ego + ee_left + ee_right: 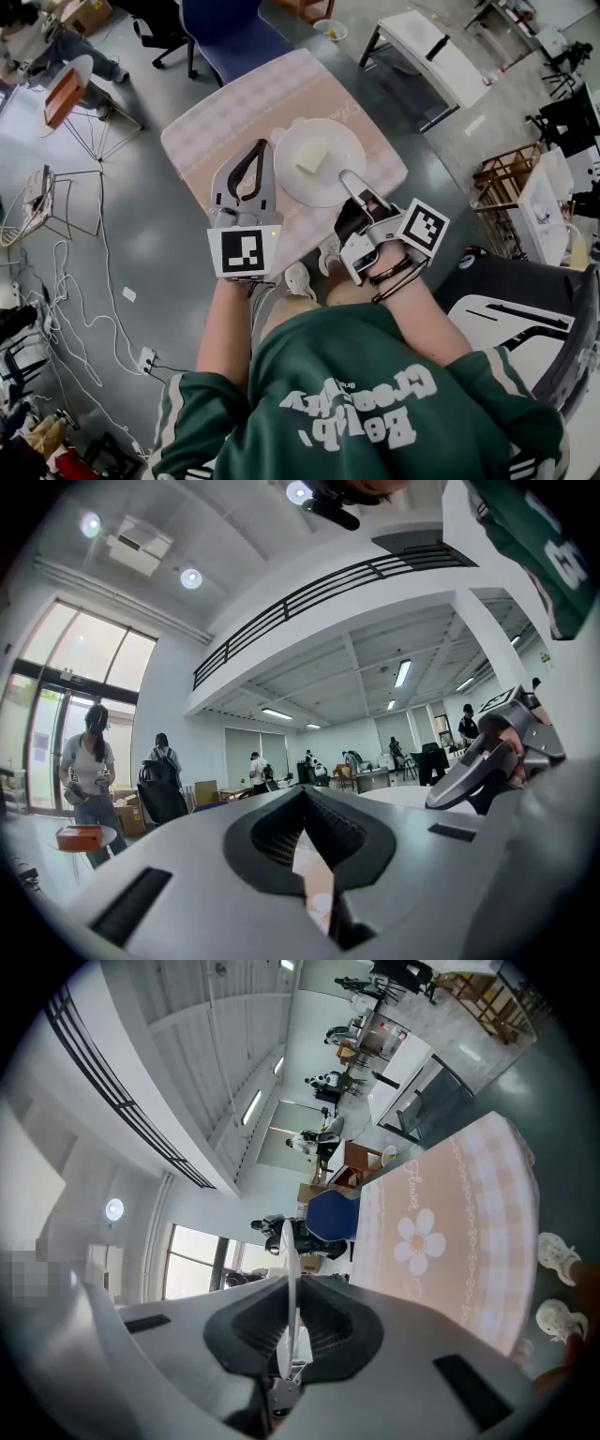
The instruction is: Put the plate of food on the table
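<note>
The right claw (349,178) pinches the rim of the white plate (292,180), which carries a pale slab of food (309,159) over the pink tabletop (216,122). The left claw (262,148) is closed and empty beside it.

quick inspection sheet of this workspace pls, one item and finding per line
surface: table under a pink checked cloth
job's things: white plate over the table, a pale block of food on it
clutter: nothing seen on the table
grippers: right gripper shut on the plate's rim; left gripper shut, nothing between its jaws, beside the plate
cables: white cables loose on the floor left of the table
surroundings: blue chair beyond the table; people further off
</note>
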The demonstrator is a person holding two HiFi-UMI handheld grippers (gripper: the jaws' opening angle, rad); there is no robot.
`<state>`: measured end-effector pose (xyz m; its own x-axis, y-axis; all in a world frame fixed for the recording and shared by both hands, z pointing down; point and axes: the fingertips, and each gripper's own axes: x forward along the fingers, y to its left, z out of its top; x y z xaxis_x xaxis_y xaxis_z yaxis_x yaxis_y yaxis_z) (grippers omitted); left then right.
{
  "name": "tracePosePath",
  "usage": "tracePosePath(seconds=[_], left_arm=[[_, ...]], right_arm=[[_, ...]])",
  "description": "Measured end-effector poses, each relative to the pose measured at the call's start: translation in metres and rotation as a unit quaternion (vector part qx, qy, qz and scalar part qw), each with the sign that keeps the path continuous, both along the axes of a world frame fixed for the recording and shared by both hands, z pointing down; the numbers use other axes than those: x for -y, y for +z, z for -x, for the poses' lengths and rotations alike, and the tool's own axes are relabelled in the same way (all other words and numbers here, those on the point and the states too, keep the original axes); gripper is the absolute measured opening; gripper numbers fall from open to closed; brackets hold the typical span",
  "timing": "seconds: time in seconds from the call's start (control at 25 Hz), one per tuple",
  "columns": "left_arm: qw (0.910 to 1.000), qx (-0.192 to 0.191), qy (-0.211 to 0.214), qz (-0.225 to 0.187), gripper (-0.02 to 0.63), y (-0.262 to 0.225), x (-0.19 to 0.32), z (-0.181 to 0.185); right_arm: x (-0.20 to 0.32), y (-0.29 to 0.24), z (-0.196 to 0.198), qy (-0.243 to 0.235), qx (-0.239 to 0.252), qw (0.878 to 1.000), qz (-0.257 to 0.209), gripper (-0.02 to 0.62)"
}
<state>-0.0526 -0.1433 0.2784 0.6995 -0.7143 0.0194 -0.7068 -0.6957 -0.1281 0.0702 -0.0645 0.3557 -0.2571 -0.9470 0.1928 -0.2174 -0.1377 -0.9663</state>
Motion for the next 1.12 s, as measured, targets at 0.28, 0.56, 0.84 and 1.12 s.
tracePosePath(seconds=[0.28, 0.56, 0.84, 1.12], left_arm=[[0.9998, 0.016, -0.012, 0.001, 0.009, 0.016, 0.017, 0.004], [0.9986, 0.042, -0.033, 0.005, 0.009, 0.033, 0.038, -0.005], [0.9976, 0.038, -0.054, 0.023, 0.009, 0.053, 0.068, -0.012], [0.9938, 0.058, -0.084, 0.045, 0.008, 0.084, 0.116, -0.024]], right_arm=[[0.024, 0.010, 0.007, -0.025, -0.004, 1.000, 0.004, 0.032], [0.054, 0.024, -0.003, -0.053, -0.004, 0.999, 0.014, 0.032], [0.091, 0.051, -0.014, -0.077, 0.002, 0.996, 0.040, 0.032], [0.144, 0.082, -0.024, -0.102, 0.004, 0.992, 0.073, 0.032]])
